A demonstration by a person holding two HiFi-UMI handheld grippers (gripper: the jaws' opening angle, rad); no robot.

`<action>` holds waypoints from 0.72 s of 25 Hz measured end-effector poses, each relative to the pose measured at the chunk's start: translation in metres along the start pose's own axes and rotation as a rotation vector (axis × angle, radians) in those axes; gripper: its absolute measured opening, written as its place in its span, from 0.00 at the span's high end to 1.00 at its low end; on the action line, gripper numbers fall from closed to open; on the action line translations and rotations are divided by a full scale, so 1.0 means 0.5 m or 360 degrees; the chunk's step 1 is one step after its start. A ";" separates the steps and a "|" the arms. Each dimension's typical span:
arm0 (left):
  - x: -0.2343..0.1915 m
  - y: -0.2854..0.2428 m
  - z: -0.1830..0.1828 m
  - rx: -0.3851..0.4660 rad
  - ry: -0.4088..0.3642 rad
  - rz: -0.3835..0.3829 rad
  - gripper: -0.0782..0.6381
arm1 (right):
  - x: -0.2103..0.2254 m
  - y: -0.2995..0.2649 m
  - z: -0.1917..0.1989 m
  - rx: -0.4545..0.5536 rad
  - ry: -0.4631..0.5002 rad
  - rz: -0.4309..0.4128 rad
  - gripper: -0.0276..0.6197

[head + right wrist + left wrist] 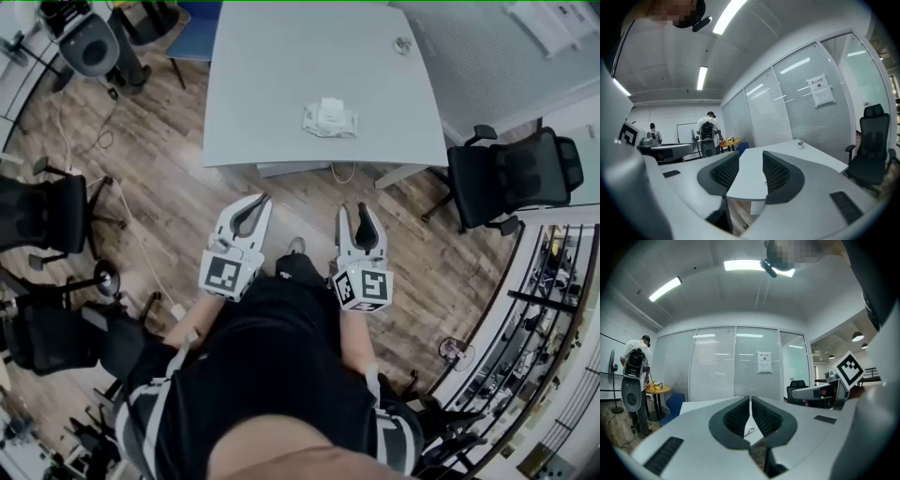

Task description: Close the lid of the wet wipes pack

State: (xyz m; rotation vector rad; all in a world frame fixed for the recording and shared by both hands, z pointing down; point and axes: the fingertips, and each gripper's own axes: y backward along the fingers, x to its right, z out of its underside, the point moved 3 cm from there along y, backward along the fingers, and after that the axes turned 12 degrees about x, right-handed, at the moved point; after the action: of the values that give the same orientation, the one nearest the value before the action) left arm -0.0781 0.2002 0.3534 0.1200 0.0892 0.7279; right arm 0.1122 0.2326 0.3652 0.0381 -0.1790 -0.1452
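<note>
The wet wipes pack (330, 119) is white and lies on the grey table (272, 84) near its front edge, with its lid flap raised. Both grippers hang over the wooden floor, short of the table and apart from the pack. My left gripper (257, 203) has its jaws together with nothing between them. In the left gripper view a sliver of the pack (749, 430) shows below the closed tips of the left gripper (750, 400). My right gripper (360, 212) is open and empty. In the right gripper view the table (750, 180) shows through the gap of the right gripper (751, 158).
A small object (403, 45) sits at the table's far right. A black office chair (516, 176) stands right of the table, and more chairs (42, 214) stand at the left. A fan (89, 42) is at the far left. People stand far off.
</note>
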 end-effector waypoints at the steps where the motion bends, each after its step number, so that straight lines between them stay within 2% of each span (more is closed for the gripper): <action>1: 0.002 -0.026 0.005 -0.0011 -0.0007 -0.0006 0.84 | 0.023 -0.018 -0.003 -0.0008 -0.0005 -0.0011 0.69; 5: -0.011 -0.127 0.031 -0.0079 -0.0101 -0.0016 0.84 | 0.104 -0.095 -0.009 -0.0018 -0.0021 -0.0049 0.69; 9: -0.030 -0.205 0.067 -0.0167 -0.0220 0.0032 0.84 | 0.153 -0.156 -0.001 -0.0044 -0.0039 -0.0070 0.69; 13: -0.064 -0.292 0.125 -0.0248 -0.0216 0.0081 0.84 | 0.193 -0.233 0.013 -0.0072 -0.0033 -0.0102 0.69; 18: -0.127 -0.405 0.214 -0.0390 -0.0329 0.0163 0.84 | 0.239 -0.334 0.042 -0.0115 -0.0022 -0.0093 0.69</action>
State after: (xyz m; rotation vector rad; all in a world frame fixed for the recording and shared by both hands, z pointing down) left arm 0.0210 -0.0006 0.4331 -0.0352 -0.2042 0.8192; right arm 0.2015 0.0494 0.3984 -0.0297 -0.1866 -0.2100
